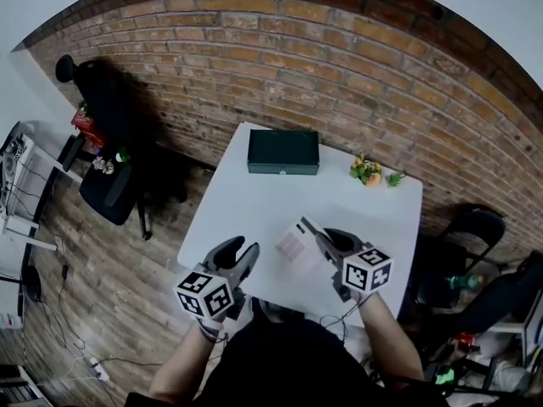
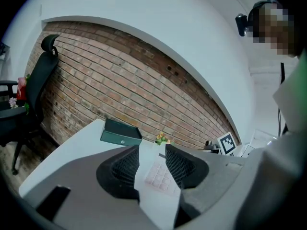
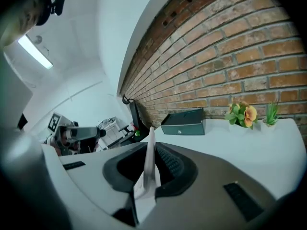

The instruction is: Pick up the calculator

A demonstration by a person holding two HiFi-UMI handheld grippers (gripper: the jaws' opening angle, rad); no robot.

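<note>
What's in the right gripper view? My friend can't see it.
The right gripper pinches a thin white calculator edge-on between its dark jaws, over a white table. Behind sit a dark green box and orange flowers by a brick wall.

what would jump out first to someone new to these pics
The right gripper is clamped on a pale calculator over the near side of the white table. The left gripper is open and empty beside it. A dark green box sits at the table's far edge, by the brick wall.
</note>
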